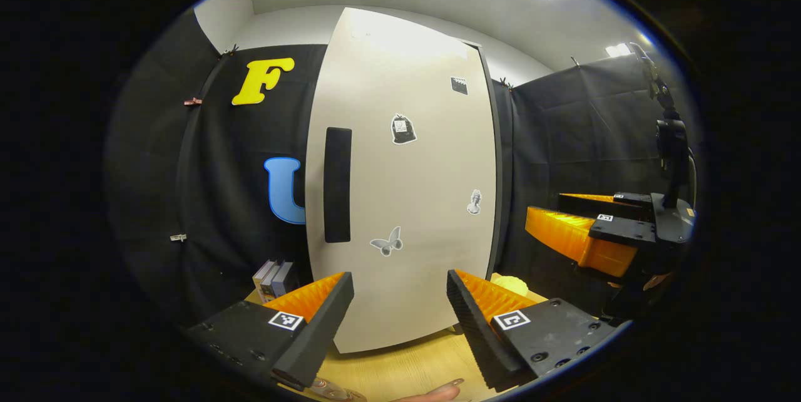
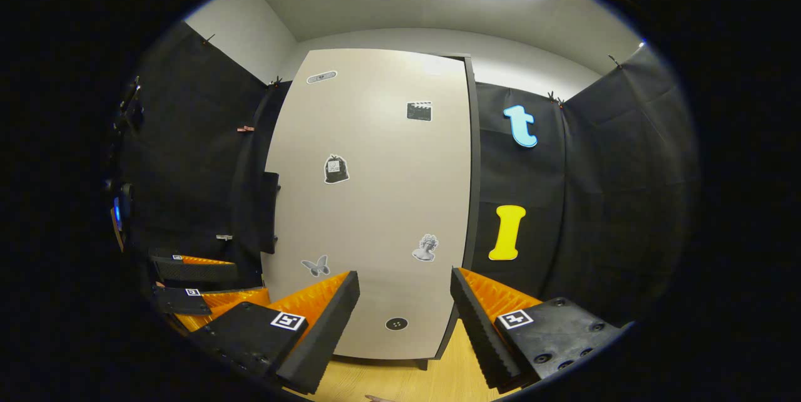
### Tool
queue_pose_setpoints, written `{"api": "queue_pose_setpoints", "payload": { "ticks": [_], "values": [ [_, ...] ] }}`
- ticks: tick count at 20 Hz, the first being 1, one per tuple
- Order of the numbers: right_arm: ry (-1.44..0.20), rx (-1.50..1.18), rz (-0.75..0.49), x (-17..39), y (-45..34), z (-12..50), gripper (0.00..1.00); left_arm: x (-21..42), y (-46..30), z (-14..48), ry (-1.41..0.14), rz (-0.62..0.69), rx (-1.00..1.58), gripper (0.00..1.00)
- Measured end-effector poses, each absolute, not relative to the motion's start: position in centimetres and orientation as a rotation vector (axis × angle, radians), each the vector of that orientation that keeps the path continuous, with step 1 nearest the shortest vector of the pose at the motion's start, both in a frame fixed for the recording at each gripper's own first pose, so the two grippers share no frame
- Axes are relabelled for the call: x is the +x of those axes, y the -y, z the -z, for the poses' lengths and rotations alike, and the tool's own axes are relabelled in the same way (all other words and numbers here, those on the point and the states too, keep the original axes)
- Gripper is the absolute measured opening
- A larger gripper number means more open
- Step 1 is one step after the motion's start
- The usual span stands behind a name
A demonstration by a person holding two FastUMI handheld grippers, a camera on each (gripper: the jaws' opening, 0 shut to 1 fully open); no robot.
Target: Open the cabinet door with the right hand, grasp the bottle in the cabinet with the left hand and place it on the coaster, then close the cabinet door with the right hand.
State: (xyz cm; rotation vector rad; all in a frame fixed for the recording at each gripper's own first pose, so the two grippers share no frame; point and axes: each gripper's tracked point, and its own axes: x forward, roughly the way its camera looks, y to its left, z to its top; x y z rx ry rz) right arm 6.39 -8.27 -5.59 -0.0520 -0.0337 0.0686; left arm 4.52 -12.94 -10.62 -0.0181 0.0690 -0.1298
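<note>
Closed cabinet door [image 2: 375, 201] dead ahead, bottle presumably hidden behind it, upright handle [image 2: 270, 211] up and left of the gaping, empty right tool [image 2: 403, 311], left tool [image 1: 400, 314] likewise wide, empty.

Left gripper view: faced the closed cabinet door [image 1: 407, 201] head-on, near, from its handle [image 1: 337, 184] side.
Right gripper view: faced the same door [image 2: 375, 201], near, from farther right.
Shared: door, its stickers, the table [image 1: 400, 371].
</note>
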Motion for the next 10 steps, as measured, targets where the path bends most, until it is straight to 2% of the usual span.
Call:
{"api": "queue_pose_setpoints", "payload": {
  "ticks": [10],
  "values": [
    [0.016,-0.082,-0.067,5.9,8.0,6.1,0.96,5.0,12.1,8.2,-0.018,0.134,0.005,0.95]
  ]
}}
